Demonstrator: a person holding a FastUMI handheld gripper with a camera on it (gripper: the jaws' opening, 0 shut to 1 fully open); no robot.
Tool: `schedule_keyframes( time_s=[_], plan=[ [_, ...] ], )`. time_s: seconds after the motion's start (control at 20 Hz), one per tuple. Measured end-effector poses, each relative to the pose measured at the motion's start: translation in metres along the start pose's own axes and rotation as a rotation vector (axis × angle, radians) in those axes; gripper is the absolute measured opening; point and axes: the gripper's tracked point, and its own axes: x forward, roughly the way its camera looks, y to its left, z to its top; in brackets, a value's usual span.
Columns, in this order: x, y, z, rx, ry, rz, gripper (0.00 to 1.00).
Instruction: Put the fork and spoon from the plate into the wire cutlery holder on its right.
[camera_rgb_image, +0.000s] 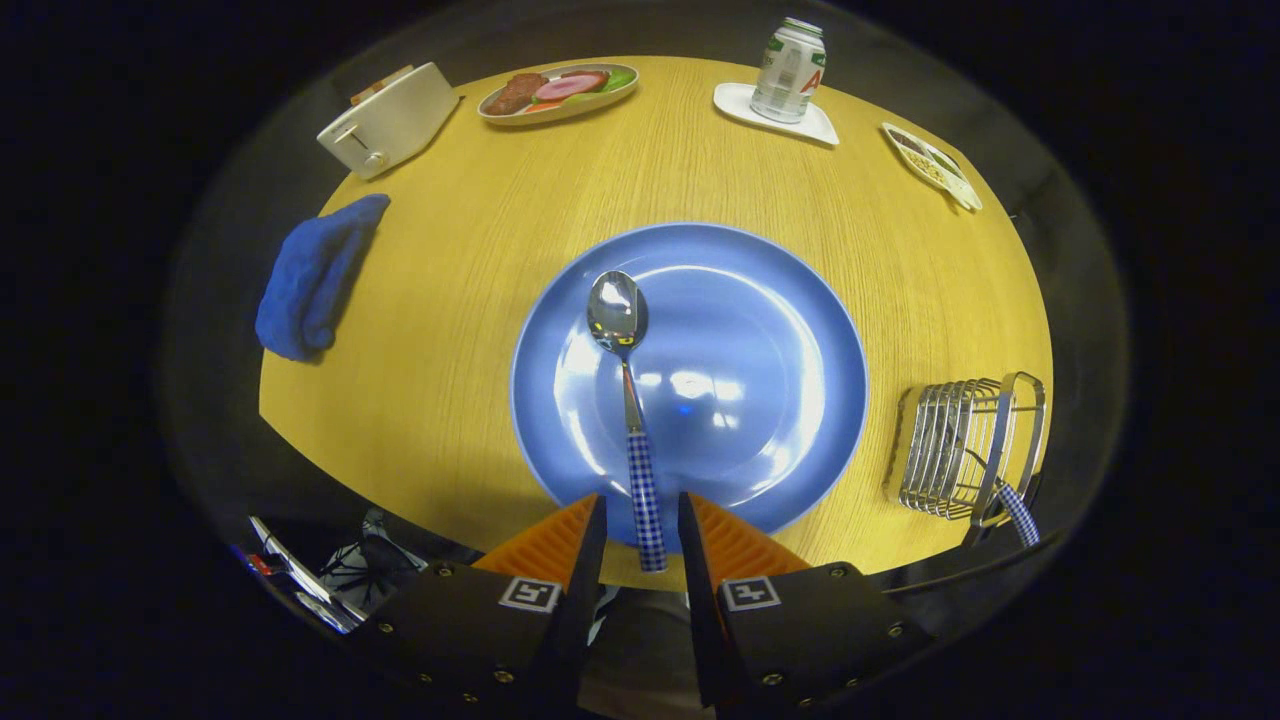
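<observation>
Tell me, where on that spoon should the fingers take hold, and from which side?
Probably the checked handle of the spoon, approached from its near end. The handle points at the gripper, overhangs the blue plate, and already lies between the open fingers; the bowl is rounded and slippery.

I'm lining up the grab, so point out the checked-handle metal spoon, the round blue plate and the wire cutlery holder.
checked-handle metal spoon (618, 312), gripper view, bowl.
round blue plate (790, 330), gripper view, bare rim.
wire cutlery holder (945, 445), gripper view, side wires.
</observation>
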Motion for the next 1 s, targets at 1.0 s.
schedule_keyframes(
  time_s=[1.0],
  plan=[
    [-0.040,-0.036,0.001,-0.152,0.077,-0.002,0.05]
  ],
)
